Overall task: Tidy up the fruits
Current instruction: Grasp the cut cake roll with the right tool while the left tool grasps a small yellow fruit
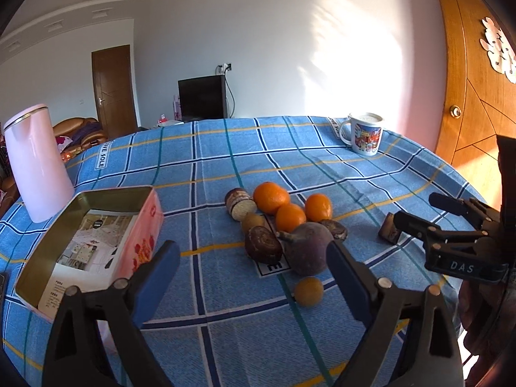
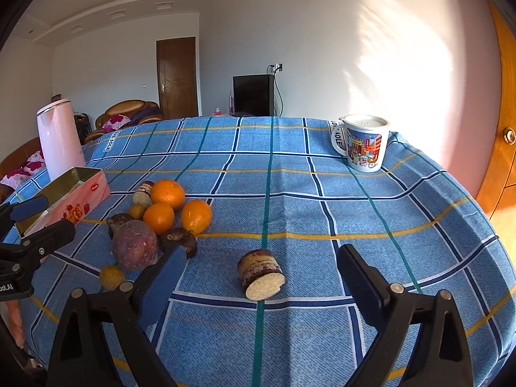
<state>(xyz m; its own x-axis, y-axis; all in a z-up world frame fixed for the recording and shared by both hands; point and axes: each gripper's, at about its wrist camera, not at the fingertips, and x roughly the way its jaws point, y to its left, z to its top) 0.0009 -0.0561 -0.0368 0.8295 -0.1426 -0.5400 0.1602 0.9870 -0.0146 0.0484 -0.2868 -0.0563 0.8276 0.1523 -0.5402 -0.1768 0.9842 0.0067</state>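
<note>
both tongs, left tongs (image 1: 254, 259) and right tongs (image 2: 261, 267), hang released over the worktop (image 2: 322, 193), so a careless nudge of the heaped fruits (image 1: 283, 222) risks rolling an orange (image 1: 271, 197) off before the tin (image 1: 87, 235) receives it.

The left gripper (image 1: 253, 266) points forward and slightly downward, its blue-padded jaws spread wide with nothing pressed between them. The right gripper (image 2: 261, 279) has the same pose beside it, jaws likewise wide apart and gripping nothing.
</note>
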